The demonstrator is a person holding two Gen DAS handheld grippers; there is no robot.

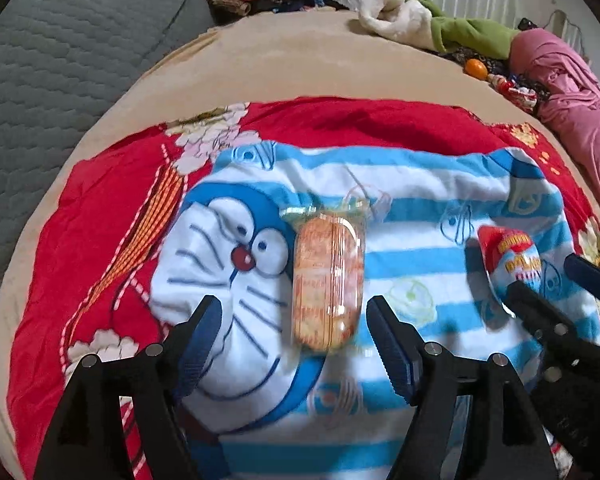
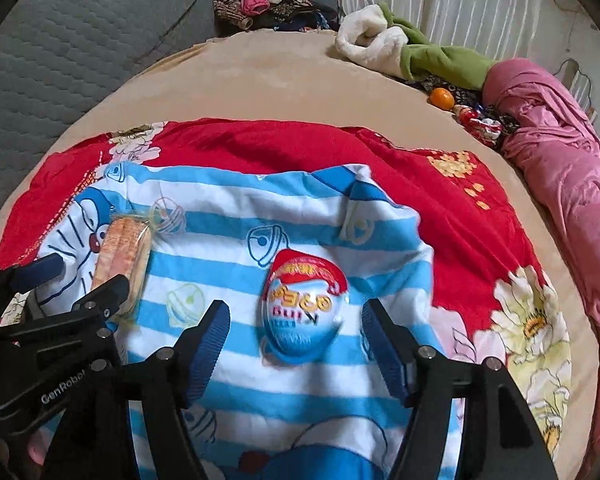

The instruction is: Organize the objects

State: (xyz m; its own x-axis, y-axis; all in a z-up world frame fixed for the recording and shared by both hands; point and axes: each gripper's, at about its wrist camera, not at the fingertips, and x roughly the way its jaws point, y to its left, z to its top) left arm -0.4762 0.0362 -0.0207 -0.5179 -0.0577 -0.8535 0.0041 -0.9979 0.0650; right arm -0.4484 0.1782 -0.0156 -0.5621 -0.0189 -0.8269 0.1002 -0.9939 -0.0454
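A clear-wrapped pack of orange crackers (image 1: 327, 280) lies on a blue-and-white striped Doraemon cloth (image 1: 420, 248). My left gripper (image 1: 294, 322) is open, its jaws on either side of the pack's near end, not touching it. A red, white and blue egg-shaped snack (image 2: 303, 307) lies on the same cloth (image 2: 220, 232). My right gripper (image 2: 296, 324) is open around the egg's near end. The egg shows in the left wrist view (image 1: 508, 258) and the crackers show in the right wrist view (image 2: 124, 252).
A red floral cloth (image 1: 100, 216) lies under the striped one on a beige blanket (image 1: 284, 64). At the back right are a white-and-green garment (image 2: 384, 44), an orange fruit (image 2: 442, 98), a small wrapped item (image 2: 480, 122) and pink fabric (image 2: 560, 152). A grey quilted cushion (image 1: 60, 52) is on the left.
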